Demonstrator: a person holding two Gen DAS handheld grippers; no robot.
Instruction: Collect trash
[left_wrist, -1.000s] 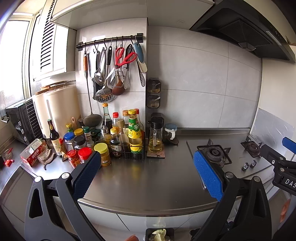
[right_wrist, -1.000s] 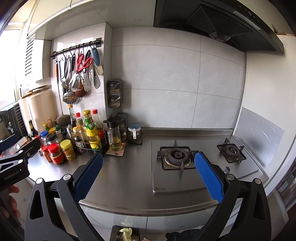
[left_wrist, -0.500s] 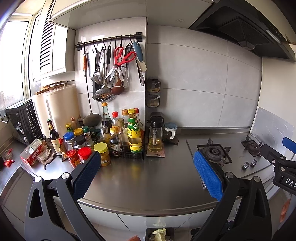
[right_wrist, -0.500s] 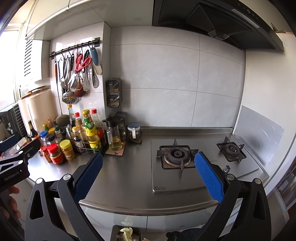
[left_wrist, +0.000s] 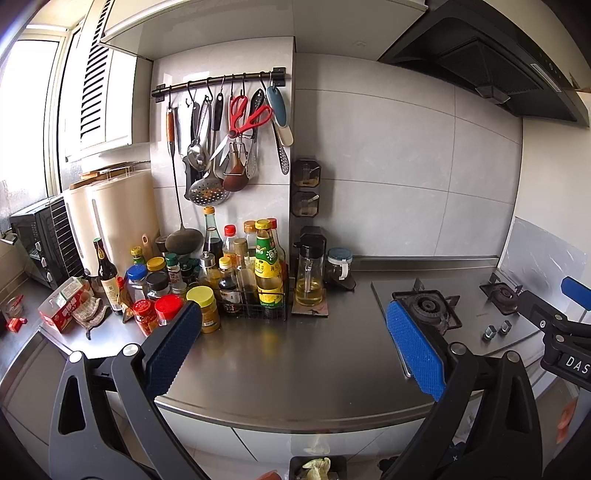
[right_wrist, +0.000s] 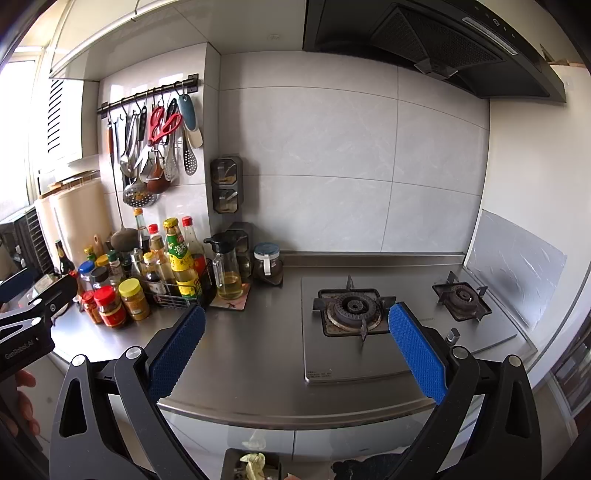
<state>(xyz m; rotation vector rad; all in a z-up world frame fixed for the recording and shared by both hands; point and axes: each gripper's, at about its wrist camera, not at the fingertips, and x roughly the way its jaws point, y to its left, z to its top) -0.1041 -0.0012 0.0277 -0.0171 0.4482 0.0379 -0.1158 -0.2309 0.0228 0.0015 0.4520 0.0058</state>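
Observation:
My left gripper (left_wrist: 293, 332) is open and empty, held above the front edge of the steel counter (left_wrist: 295, 354). My right gripper (right_wrist: 295, 332) is open and empty too, over the counter (right_wrist: 258, 354) left of the gas hob (right_wrist: 351, 310). A small dark bin with crumpled pale trash (left_wrist: 316, 467) stands on the floor below the counter edge; it also shows in the right wrist view (right_wrist: 253, 463). A red and white carton (left_wrist: 66, 306) and a crumpled cloth (left_wrist: 88, 314) lie at the counter's left end.
Several sauce bottles and spice jars (left_wrist: 221, 280) crowd the back left of the counter. An oil dispenser (left_wrist: 310, 273) and a jar (left_wrist: 340, 264) stand beside them. Utensils (left_wrist: 229, 147) hang on a wall rail. A toaster oven (left_wrist: 37, 240) sits far left. A range hood (right_wrist: 424, 44) is overhead.
Both grippers have risen and tilted very slightly; the view has barely shifted. Nothing was taken hold of or let go.

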